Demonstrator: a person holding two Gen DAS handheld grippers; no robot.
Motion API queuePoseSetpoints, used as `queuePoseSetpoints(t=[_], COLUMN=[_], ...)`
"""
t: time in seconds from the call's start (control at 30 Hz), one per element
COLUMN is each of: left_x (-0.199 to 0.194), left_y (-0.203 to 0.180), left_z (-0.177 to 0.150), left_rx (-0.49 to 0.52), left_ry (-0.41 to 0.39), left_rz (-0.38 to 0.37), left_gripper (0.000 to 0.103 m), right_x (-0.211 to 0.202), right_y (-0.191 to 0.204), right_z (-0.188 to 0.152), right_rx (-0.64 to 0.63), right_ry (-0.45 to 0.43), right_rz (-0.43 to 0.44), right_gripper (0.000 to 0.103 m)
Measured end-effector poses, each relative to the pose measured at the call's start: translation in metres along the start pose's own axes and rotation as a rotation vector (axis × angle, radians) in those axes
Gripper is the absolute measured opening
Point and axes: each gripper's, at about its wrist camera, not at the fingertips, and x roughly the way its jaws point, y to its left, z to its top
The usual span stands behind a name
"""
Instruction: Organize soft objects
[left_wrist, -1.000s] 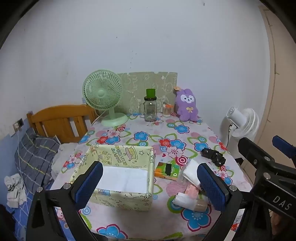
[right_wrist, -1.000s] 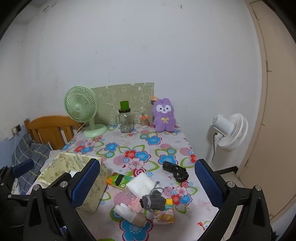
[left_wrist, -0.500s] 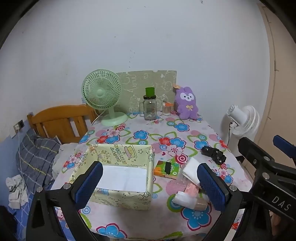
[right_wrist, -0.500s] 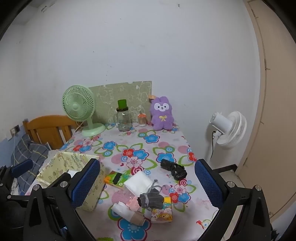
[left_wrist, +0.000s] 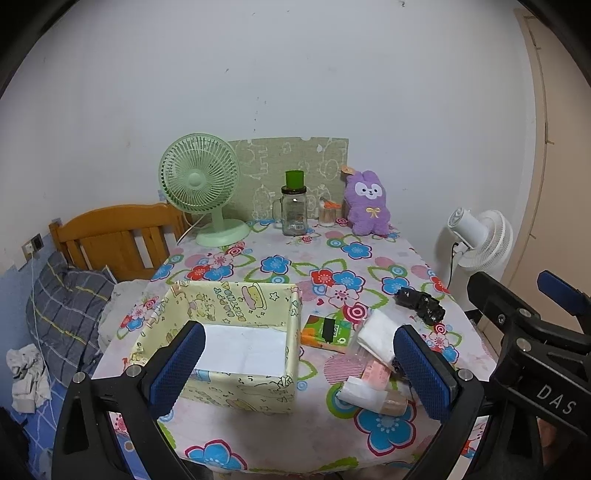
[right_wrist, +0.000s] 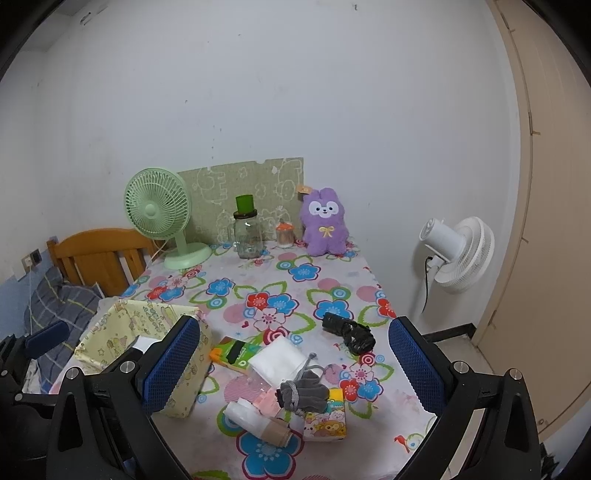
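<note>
Desk (left_wrist: 325, 435) under a flowered cloth, filling the centre of both views. Yellow fabric box (left_wrist: 236, 332) at lower left of centre, open at the top, a white sheet lining its floor in the left wrist view; in the right wrist view (right_wrist: 147, 332) the floor mostly hidden behind one blue pad. Green fan (left_wrist: 199, 184) at the far left edge of the desk; white fan (right_wrist: 458, 254) standing off the desk at right.

Left tongs (left_wrist: 295, 373) spread wide, nothing between the pads, low in the frame above the box and the pile. Right tongs (right_wrist: 295, 365) likewise spread wide and empty, above the pile.

Purple plush rabbit (left_wrist: 367, 205) upright at the far edge, against the wall. Pile of soft objects right of the box: white folded cloth (right_wrist: 279, 360), grey glove (right_wrist: 304, 393) and cartoon-printed packet (right_wrist: 328, 417) clear only in the right wrist view; in the left wrist view both largely hidden behind the right-hand pad. Black bundle (right_wrist: 347, 332) apart, further right. Orange-green packet (left_wrist: 327, 330) just beside the box. Contents of the small jars at the far edge hard to make out.
</note>
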Motion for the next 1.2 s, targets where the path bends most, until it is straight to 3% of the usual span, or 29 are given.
queuePoseSetpoints(t=[0.8,1.2], left_x=[0.0036,-0.0007], left_y=[0.002,-0.0033], left_z=[0.0033,-0.0039], left_rx=[-0.008,0.003], left_ry=[0.017,-0.025], left_rz=[0.005,-0.021], left_gripper=[0.103,0.103], right_x=[-0.001,-0.003], right_y=[0.0003,-0.0002], right_z=[0.0009,0.0009], right_rx=[0.0,0.001], right_ry=[-0.003,-0.004], right_rz=[0.004,0.009], right_gripper=[0.103,0.103])
